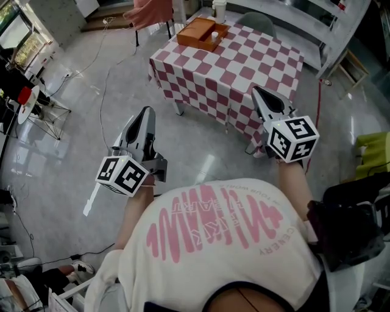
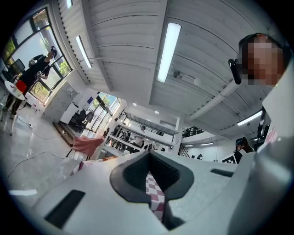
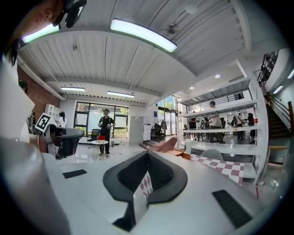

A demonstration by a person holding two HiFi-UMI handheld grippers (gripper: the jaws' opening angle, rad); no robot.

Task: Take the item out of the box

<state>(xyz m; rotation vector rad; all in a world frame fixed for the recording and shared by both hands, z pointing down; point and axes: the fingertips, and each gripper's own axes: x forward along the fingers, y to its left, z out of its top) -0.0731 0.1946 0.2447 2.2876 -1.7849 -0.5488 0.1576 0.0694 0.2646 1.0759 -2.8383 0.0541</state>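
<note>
Box and contents: an open orange-brown box (image 1: 196,30) sits at the far left corner of the table with the red-and-white checked cloth (image 1: 244,67), as the head view shows it. Inside, against the box's right-hand wall, we see a small white item (image 1: 214,36). It is too small for us to tell its shape or material. The box is shallow and rectangular with low walls, and apart from the item its floor looks bare. A white cup (image 1: 219,9) stands on the table just beyond the box.

Tools relative to the box: both grippers are held over the glossy grey floor (image 1: 73,146), on the near side of the table and well apart from the box. Neither touches the table or the cloth.
- The left gripper (image 1: 145,111) is off the table's near left corner and points toward the box. Its own view shows the jaws closed tip to tip (image 2: 148,152), with nothing between them and only checked cloth visible through the gap behind the tips.
- The right gripper (image 1: 256,90) reaches about to the table's near edge. Its own view shows the jaws pressed together (image 3: 148,153) and empty, with the box (image 3: 186,156) ahead to the right.
</note>
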